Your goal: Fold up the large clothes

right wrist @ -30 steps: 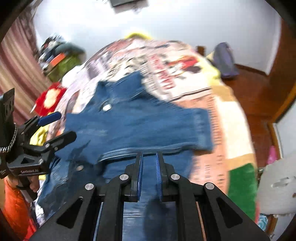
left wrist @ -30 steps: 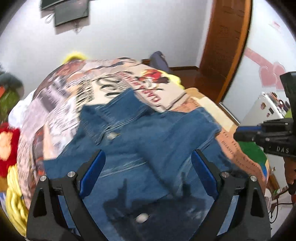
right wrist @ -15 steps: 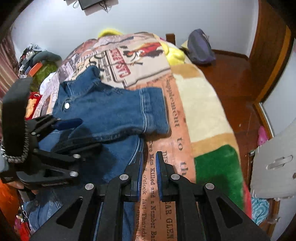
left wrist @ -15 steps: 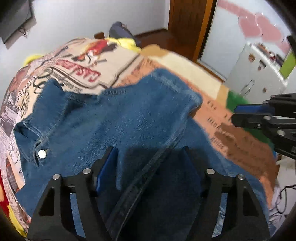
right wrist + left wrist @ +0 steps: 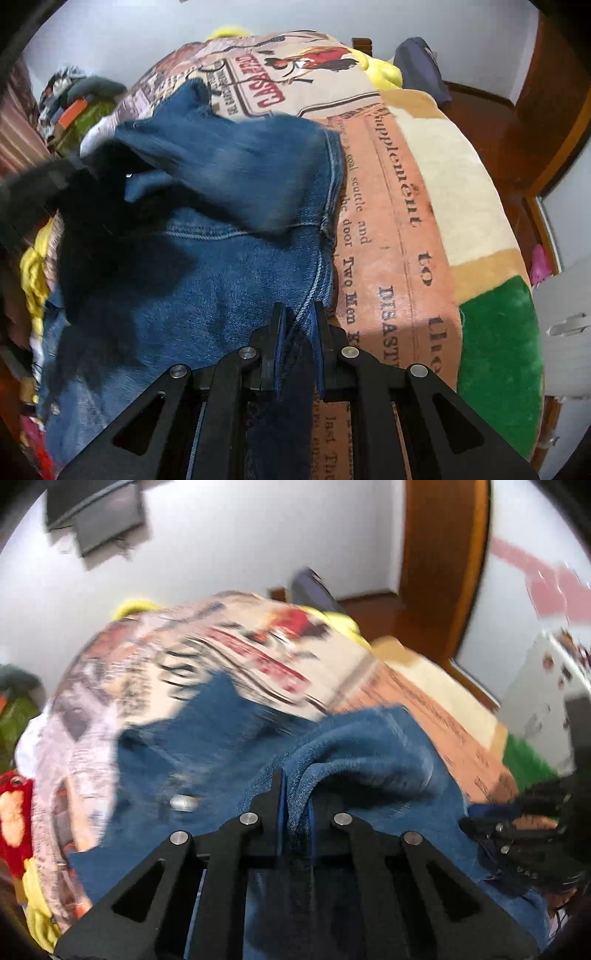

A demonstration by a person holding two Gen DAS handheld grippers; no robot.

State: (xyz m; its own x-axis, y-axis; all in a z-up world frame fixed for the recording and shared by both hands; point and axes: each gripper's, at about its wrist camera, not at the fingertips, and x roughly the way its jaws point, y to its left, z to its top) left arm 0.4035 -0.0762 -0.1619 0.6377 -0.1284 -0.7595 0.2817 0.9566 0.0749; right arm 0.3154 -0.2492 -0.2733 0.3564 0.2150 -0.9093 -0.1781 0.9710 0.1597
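A blue denim jacket (image 5: 207, 746) lies on a bed covered by a printed blanket (image 5: 258, 653). My left gripper (image 5: 295, 794) is shut on a raised fold of the denim. The right gripper shows at that view's right edge (image 5: 517, 830). In the right wrist view the jacket (image 5: 229, 258) lies with a sleeve (image 5: 258, 173) folded across its body. My right gripper (image 5: 297, 317) is shut on the jacket's right edge, near the seam. The left gripper shows blurred and dark at that view's left (image 5: 55, 184).
The printed blanket (image 5: 399, 206) has an orange text panel and a green patch (image 5: 498, 354) at the right. Plush toys (image 5: 14, 812) and clothes (image 5: 74, 99) lie at the left. A dark bag (image 5: 421, 66) sits on the wooden floor beyond. A wooden door (image 5: 443, 554) stands behind.
My left gripper has closed from wide open onto a denim fold and lifted it. The right gripper stays shut on the jacket's edge. The sleeve has been folded across the body.
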